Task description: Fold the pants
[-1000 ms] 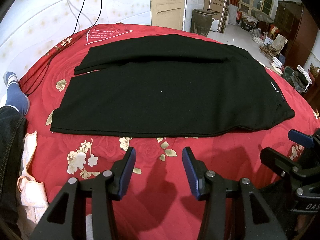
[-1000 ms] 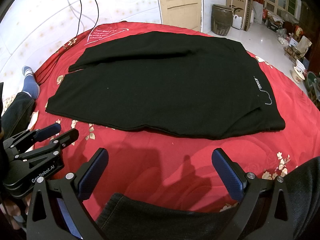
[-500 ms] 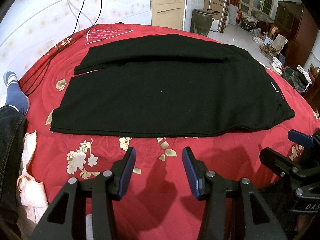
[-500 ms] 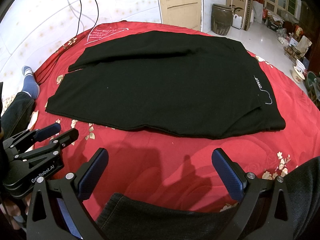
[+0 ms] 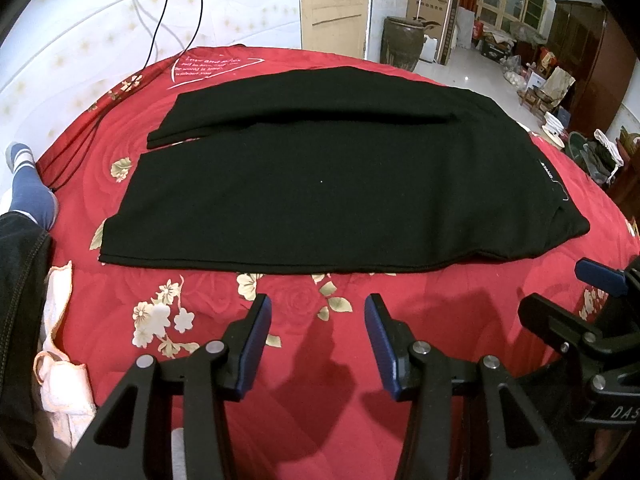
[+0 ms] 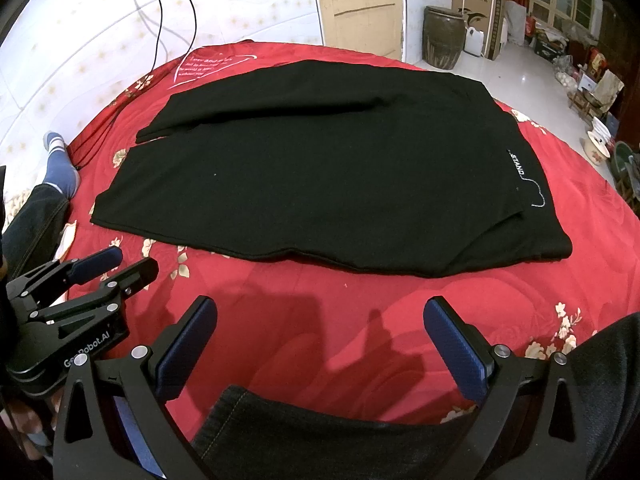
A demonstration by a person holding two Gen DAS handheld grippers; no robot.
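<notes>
Black pants (image 5: 320, 184) lie flat on a red floral bedspread (image 5: 304, 384), legs to the left and waist to the right, with a white logo (image 6: 520, 168) near the waist. My left gripper (image 5: 316, 320) hovers open just short of the pants' near hem, nothing between its blue pads. In the right wrist view the pants (image 6: 320, 176) fill the middle, and my right gripper (image 6: 320, 328) stands wide open in front of them, empty. The left gripper (image 6: 108, 264) also shows at the left of that view.
A person's dark trouser leg (image 6: 320, 432) lies under the right gripper, and a blue-socked foot (image 5: 30, 188) rests at the left bed edge. Black cables (image 5: 176, 12) hang on the white wall. A brown jar (image 6: 444, 36) and boxes stand beyond the bed.
</notes>
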